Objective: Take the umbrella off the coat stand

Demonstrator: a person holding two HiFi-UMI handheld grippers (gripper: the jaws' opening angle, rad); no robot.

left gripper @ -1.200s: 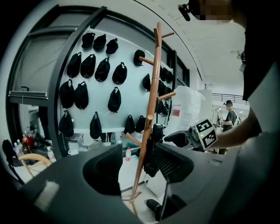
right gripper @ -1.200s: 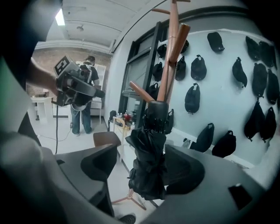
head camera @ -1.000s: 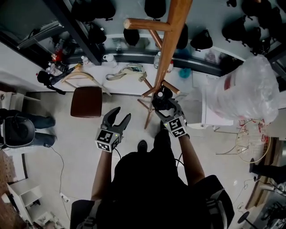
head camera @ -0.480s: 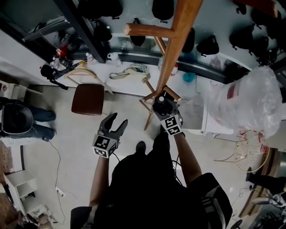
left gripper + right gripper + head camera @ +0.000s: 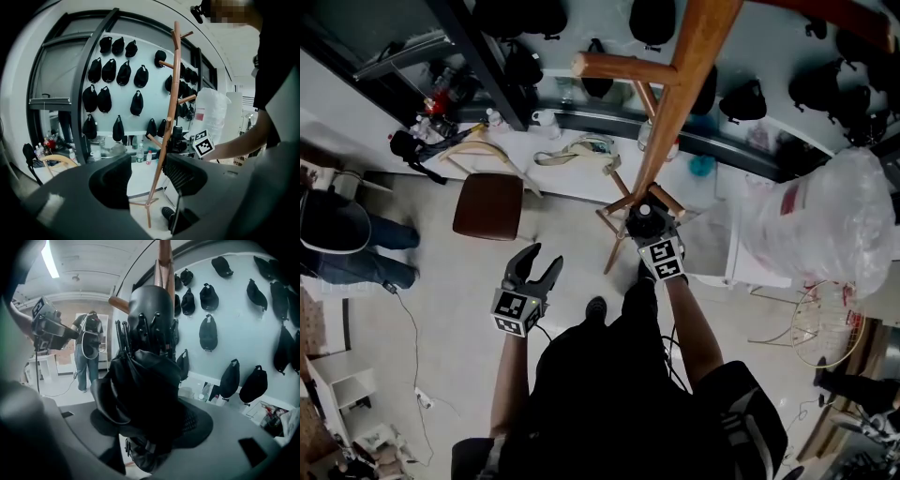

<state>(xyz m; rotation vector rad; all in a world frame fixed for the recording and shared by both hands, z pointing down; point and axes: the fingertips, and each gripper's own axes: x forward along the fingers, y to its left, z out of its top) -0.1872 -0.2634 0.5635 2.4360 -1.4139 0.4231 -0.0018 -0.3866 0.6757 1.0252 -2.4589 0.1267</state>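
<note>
A wooden coat stand (image 5: 675, 112) rises in front of me, and a folded black umbrella (image 5: 641, 221) hangs low on it by a short peg. My right gripper (image 5: 645, 227) reaches around the umbrella. In the right gripper view the umbrella (image 5: 145, 380) fills the gap of the right gripper (image 5: 150, 420); the jaws are closing on it and I cannot see the pads pressing. My left gripper (image 5: 542, 261) hangs open and empty to the left, away from the stand. In the left gripper view, the left gripper (image 5: 147, 176) frames the stand (image 5: 171, 108) and the umbrella (image 5: 177, 138).
A brown stool (image 5: 487, 206) stands left of the stand's feet. A white counter (image 5: 572, 173) behind holds hangers and bottles. A big plastic-wrapped bundle (image 5: 825, 220) sits at the right. Black caps (image 5: 117, 70) hang on the wall. A person (image 5: 337, 244) sits far left.
The right gripper's jaws have drawn in around the umbrella. The left gripper has drifted a little down and to the left, still open.
</note>
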